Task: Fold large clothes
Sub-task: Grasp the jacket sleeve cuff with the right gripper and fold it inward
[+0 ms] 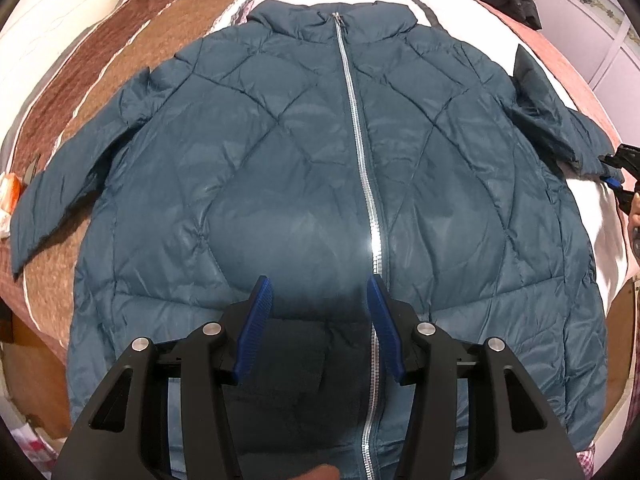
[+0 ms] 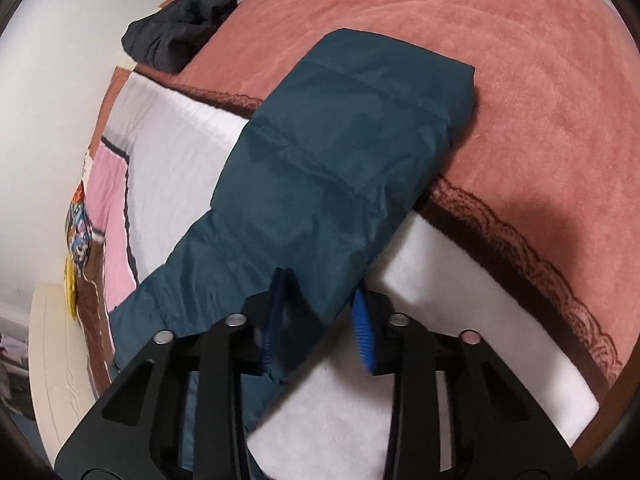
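A teal quilted jacket [image 1: 304,168] lies face up and zipped on the bed, both sleeves spread out. My left gripper [image 1: 320,288] is open and empty, hovering above the jacket's lower front beside the silver zipper [image 1: 360,152]. My right gripper [image 2: 320,284] is open, its blue pads on either side of the jacket's right sleeve [image 2: 340,140]; the sleeve's edge lies between the jaws. The right gripper also shows in the left wrist view [image 1: 618,176] at the sleeve's cuff.
The bed has a brown, white and pink blanket [image 1: 120,60] and a salmon blanket [image 2: 480,60]. A black garment [image 2: 180,36] is bunched at the far corner. A cream cabinet [image 2: 56,360] stands beside the bed.
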The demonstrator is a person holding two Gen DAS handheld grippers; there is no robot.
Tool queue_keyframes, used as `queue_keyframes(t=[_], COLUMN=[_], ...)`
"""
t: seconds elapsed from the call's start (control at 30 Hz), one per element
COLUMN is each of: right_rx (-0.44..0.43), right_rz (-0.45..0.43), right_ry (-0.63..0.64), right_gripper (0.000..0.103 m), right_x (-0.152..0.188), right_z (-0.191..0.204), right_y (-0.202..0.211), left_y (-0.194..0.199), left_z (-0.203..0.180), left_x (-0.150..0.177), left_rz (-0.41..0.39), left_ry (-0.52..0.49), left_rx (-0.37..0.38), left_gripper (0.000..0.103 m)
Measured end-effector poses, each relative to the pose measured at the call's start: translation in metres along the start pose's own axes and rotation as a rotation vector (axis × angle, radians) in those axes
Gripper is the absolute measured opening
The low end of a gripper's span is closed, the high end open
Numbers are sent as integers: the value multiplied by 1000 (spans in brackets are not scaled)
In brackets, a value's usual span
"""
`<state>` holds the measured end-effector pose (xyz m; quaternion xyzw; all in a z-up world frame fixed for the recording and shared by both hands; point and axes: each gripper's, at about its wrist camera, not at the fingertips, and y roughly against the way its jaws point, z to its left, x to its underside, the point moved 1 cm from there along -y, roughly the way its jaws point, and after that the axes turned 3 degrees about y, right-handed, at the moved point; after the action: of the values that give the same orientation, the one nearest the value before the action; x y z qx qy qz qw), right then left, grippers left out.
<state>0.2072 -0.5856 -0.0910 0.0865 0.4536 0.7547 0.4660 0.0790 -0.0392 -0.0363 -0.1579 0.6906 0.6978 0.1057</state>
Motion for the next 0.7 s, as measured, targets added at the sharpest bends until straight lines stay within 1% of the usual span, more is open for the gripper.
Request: queue_keyframes(t=[0.07,0.17,0.2,0.23,0.27,0.33,0.4,0.47,0.57,0.7], right_rx=[-3,-2,-4,-7,-10,-26,-28,-38,-56,-135], right_rz=[-13,-41,-49,-56,-62,-80,-107,-138,-195,-255], right_ry=[6,48,63,71,72,88,115,155,248,393], right_gripper=[22,13,12,10,9,7,7,7,7,7], right_x=[0,-1,-1,-1,-1,0,3,7,14,34], right_z=[1,8,11,12,15,22,32,45,73,124], right_y=[3,11,13,16,18,25,33,44,63,92], left_y=[0,3,4,5,6,6,6,8,13,19], left_z=[3,11,14,16,19,23,27,32,37,41], left_x=[4,7,7,8,9,12,14,16,17,18], left_rz=[10,7,7,8,13,24,39,37,17,1], left_ry=[15,54,67,77,89,108,127,144,168,178], left_rx=[11,21,23,25,27,33,55,63,66,86], left_gripper=[50,50,50,50,53,56,56,56,56,57])
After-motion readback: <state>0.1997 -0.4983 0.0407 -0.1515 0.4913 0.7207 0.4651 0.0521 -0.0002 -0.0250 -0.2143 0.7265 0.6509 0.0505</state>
